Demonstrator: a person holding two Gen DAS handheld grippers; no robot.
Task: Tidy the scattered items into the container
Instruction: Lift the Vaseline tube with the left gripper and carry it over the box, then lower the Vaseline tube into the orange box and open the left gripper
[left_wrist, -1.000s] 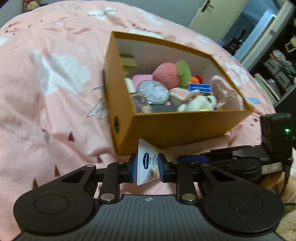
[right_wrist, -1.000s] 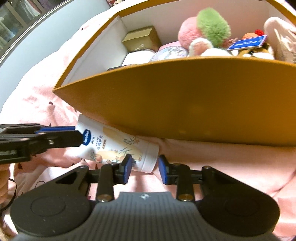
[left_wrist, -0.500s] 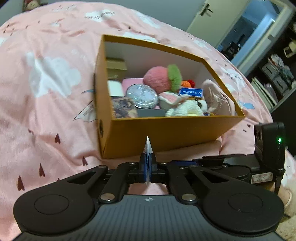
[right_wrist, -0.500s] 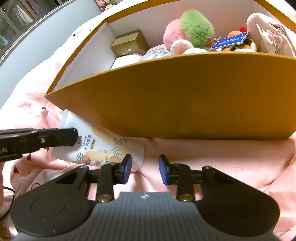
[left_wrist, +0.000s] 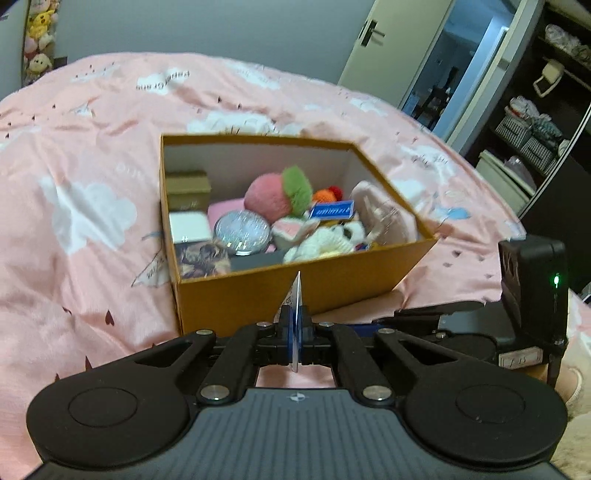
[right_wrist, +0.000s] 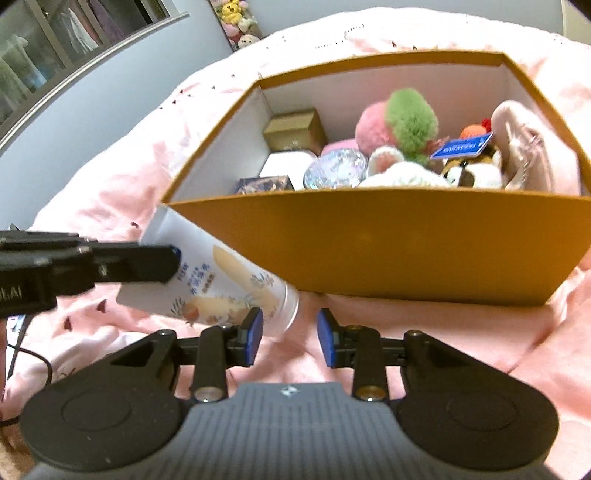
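As we read the left wrist view, the left gripper (left_wrist: 295, 334) has its jaws clamped on the flat crimped end of the tube (left_wrist: 296, 295), seen edge-on as a thin white sliver sticking up between the pads. Box (left_wrist: 295, 295) sits straight ahead on the pink bed (left_wrist: 92, 258), open top facing us, already packed: pompom (left_wrist: 275, 195), round tin (left_wrist: 242, 232), blue card (left_wrist: 331, 211), plush bits. The other gripper's body shows at right.

Right wrist view: right gripper (right_wrist: 290, 336) has jaws part open, gripping nothing. The tube's cap end lies just beside the left pad, partly in the gap, and we can't tell if it touches that pad. The tube (right_wrist: 221, 280) is off the bed, its long axis running from the cap near these jaws up-left to the crimp at the box's near-left corner, where the left gripper (right_wrist: 159, 264) pinches it from the side. The box (right_wrist: 388, 251) is directly ahead, near wall between tube and interior.

We judge the tube must clear that near wall, then drop inside; the left hand owns the hold, the right only shadows the cap. Free floor space looks scarce, so it probably lands on top of things.
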